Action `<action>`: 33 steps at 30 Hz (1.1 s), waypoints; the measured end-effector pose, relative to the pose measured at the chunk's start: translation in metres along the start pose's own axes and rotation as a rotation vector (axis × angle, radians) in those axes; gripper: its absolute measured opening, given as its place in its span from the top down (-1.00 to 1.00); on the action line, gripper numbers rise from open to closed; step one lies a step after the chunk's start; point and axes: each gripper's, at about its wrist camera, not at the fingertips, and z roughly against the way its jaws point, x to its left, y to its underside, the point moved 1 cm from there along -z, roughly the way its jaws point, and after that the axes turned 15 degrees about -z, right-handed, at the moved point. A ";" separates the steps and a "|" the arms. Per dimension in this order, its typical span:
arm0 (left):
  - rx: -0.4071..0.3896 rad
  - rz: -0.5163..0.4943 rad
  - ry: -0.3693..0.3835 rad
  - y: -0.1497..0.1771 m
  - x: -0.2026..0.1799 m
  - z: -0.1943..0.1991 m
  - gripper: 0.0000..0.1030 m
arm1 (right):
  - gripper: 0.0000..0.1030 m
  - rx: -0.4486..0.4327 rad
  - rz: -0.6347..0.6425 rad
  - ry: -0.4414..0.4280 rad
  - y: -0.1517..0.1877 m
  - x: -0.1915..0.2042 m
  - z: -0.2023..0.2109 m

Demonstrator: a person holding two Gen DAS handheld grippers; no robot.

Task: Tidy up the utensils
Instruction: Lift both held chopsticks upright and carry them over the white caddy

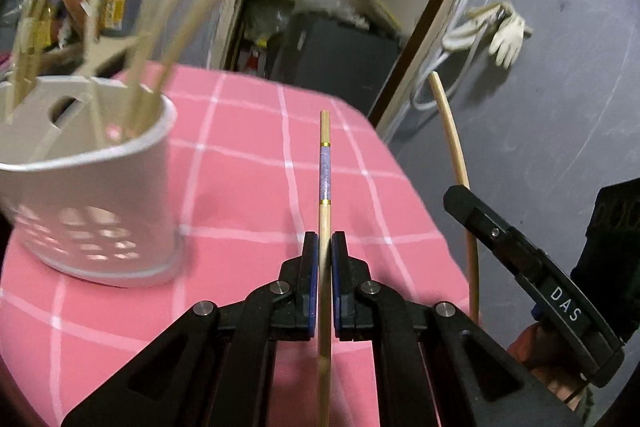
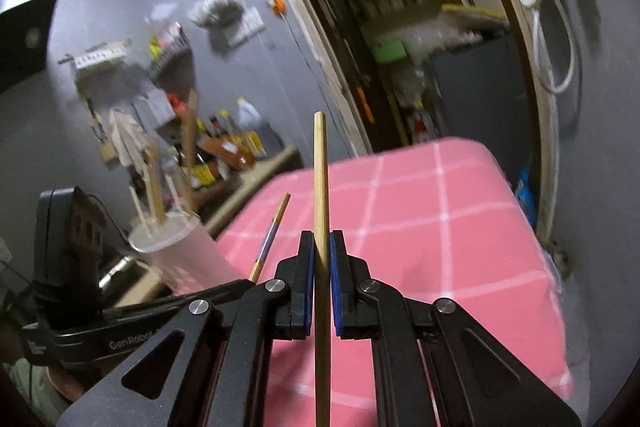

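Each claw, left claw [image 1: 325, 239] and right claw [image 2: 321, 239], is clamped on a chopstick [image 1: 325, 163], carrying it; next, drop them into the white holder [image 1: 92, 187] left of both.

A home kitchen corner: sauce bottles [image 2: 224, 143] on a counter, a checked pink tablecloth [image 1: 248, 163], work gloves [image 1: 506, 35] hanging by a storeroom doorway [image 2: 404, 39].

Two chopsticks [image 1: 324, 163] [image 2: 320, 163], one white holder [image 1: 92, 179], two tongs [image 1: 325, 239] [image 2: 321, 239].
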 end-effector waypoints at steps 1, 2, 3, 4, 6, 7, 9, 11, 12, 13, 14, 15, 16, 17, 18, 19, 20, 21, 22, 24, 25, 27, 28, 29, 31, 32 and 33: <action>-0.024 -0.004 -0.010 0.000 0.000 0.006 0.92 | 0.89 -0.016 0.001 -0.013 -0.001 0.005 0.002; -0.050 -0.010 -0.020 -0.001 0.001 0.015 0.92 | 0.89 -0.030 0.003 -0.026 -0.002 0.010 0.001; -0.081 -0.017 -0.029 -0.002 0.003 0.024 0.92 | 0.89 -0.048 0.006 -0.044 -0.002 0.017 0.002; -0.105 -0.020 -0.036 -0.001 0.005 0.032 0.92 | 0.89 -0.061 0.009 -0.055 -0.002 0.021 0.003; -0.164 -0.030 -0.040 -0.003 0.010 0.047 0.92 | 0.89 -0.089 0.016 -0.094 -0.002 0.032 0.001; -0.188 -0.030 -0.042 -0.005 0.011 0.050 0.92 | 0.89 -0.103 0.013 -0.114 -0.002 0.035 0.004; -0.237 -0.022 -0.053 -0.010 0.019 0.063 0.92 | 0.89 -0.127 -0.001 -0.151 -0.005 0.045 0.000; -0.284 -0.015 -0.064 -0.013 0.030 0.075 0.92 | 0.89 -0.152 -0.007 -0.178 -0.008 0.055 -0.004; -0.312 -0.011 -0.075 -0.016 0.035 0.082 0.92 | 0.89 -0.172 -0.005 -0.195 -0.010 0.064 -0.008; -0.333 -0.007 -0.085 -0.018 0.041 0.088 0.92 | 0.89 -0.186 -0.004 -0.210 -0.011 0.070 -0.009; -0.355 -0.002 -0.095 -0.021 0.047 0.095 0.92 | 0.89 -0.201 -0.005 -0.226 -0.013 0.075 -0.011; -0.381 0.004 -0.114 -0.025 0.055 0.102 0.92 | 0.89 -0.221 -0.007 -0.251 -0.015 0.084 -0.015; -0.401 0.008 -0.129 -0.027 0.065 0.108 0.92 | 0.89 -0.237 -0.006 -0.269 -0.017 0.090 -0.019; -0.424 0.013 -0.148 -0.030 0.072 0.113 0.92 | 0.89 -0.256 -0.002 -0.284 -0.019 0.096 -0.022; -0.450 0.021 -0.172 -0.033 0.081 0.118 0.92 | 0.89 -0.276 0.004 -0.298 -0.020 0.103 -0.025; -0.468 0.027 -0.192 -0.034 0.090 0.122 0.92 | 0.89 -0.298 0.011 -0.321 -0.021 0.110 -0.029; -0.483 0.035 -0.214 -0.036 0.099 0.124 0.92 | 0.89 -0.318 0.018 -0.334 -0.021 0.116 -0.033; -0.495 0.045 -0.233 -0.039 0.108 0.125 0.92 | 0.89 -0.335 0.025 -0.341 -0.022 0.121 -0.037; -0.513 0.059 -0.255 -0.041 0.122 0.131 0.92 | 0.89 -0.350 0.032 -0.363 -0.024 0.127 -0.042; -0.541 0.077 -0.292 -0.041 0.141 0.138 0.92 | 0.89 -0.387 0.048 -0.369 -0.025 0.134 -0.049; -0.552 0.079 -0.309 -0.043 0.146 0.140 0.92 | 0.89 -0.401 0.056 -0.377 -0.026 0.137 -0.053; -0.589 0.080 -0.355 -0.046 0.161 0.141 0.92 | 0.89 -0.426 0.060 -0.383 -0.027 0.140 -0.059; -0.600 0.082 -0.376 -0.047 0.167 0.143 0.92 | 0.89 -0.443 0.061 -0.386 -0.028 0.140 -0.062; -0.610 0.086 -0.393 -0.048 0.174 0.143 0.92 | 0.89 -0.454 0.061 -0.388 -0.028 0.141 -0.065; -0.624 0.102 -0.405 -0.047 0.186 0.143 0.92 | 0.89 -0.471 0.057 -0.387 -0.028 0.140 -0.070; -0.633 0.107 -0.415 -0.047 0.191 0.142 0.92 | 0.89 -0.483 0.059 -0.383 -0.028 0.140 -0.073; -0.641 0.109 -0.423 -0.047 0.195 0.142 0.92 | 0.89 -0.495 0.060 -0.379 -0.027 0.141 -0.076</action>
